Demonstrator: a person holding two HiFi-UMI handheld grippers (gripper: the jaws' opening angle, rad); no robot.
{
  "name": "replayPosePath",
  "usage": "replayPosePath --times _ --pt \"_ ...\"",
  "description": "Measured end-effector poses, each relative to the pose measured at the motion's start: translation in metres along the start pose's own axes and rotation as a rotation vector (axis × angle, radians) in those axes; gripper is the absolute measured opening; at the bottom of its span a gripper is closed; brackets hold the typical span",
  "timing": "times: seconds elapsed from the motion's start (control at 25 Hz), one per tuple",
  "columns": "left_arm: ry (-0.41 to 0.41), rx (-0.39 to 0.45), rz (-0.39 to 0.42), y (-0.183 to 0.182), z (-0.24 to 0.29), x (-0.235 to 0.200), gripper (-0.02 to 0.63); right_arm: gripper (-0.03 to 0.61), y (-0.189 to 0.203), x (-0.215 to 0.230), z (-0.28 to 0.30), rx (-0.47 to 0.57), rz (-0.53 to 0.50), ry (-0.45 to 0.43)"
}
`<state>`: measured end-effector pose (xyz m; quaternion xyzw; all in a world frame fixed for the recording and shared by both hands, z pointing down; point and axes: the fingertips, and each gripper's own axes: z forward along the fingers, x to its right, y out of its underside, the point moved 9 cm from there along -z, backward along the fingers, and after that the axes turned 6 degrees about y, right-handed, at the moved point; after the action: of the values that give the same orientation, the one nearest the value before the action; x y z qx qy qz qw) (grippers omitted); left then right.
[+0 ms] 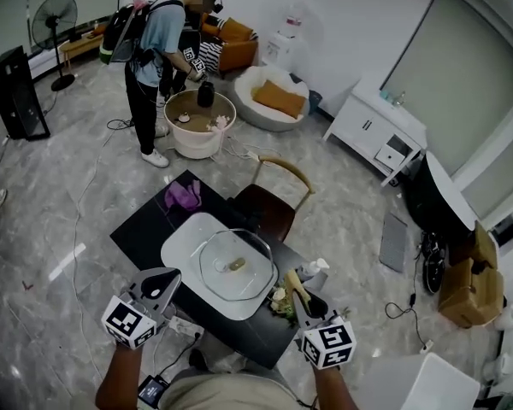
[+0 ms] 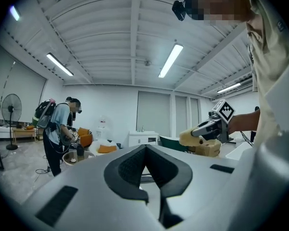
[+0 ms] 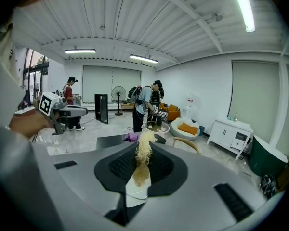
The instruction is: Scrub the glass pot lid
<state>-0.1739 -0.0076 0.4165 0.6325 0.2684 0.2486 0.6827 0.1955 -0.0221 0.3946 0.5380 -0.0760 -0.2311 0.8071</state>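
Head view: one glass pot lid (image 1: pixel 236 266) lies flat near the middle of one white tray (image 1: pixel 181 244), inside its rim. The tray sits on a black table (image 1: pixel 141 229), short of every edge. One purple cloth (image 1: pixel 184 196) lies at the far left corner and one chair (image 1: pixel 274 205) stands at the far edge. The left gripper (image 1: pixel 161 284) and right gripper (image 1: pixel 301 297) hover over the near edge, with bare floor to the left.

Left gripper view: its jaw tips meet, with nothing between them.

Right gripper view: its jaws pinch one pale fibrous scrubber (image 3: pixel 143 153).
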Motion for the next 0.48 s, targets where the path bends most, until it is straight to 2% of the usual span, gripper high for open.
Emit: replayPosePath --times 0.2,0.48 --pt "-0.126 -0.029 -0.007 -0.005 -0.018 -0.018 0.015 0.048 -0.009 0.005 0.064 -0.039 -0.03 -0.067" --pt "-0.263 -0.059 -0.091 0.017 -0.023 -0.014 0.015 0.048 0.007 0.017 0.144 -0.124 -0.109 -0.14"
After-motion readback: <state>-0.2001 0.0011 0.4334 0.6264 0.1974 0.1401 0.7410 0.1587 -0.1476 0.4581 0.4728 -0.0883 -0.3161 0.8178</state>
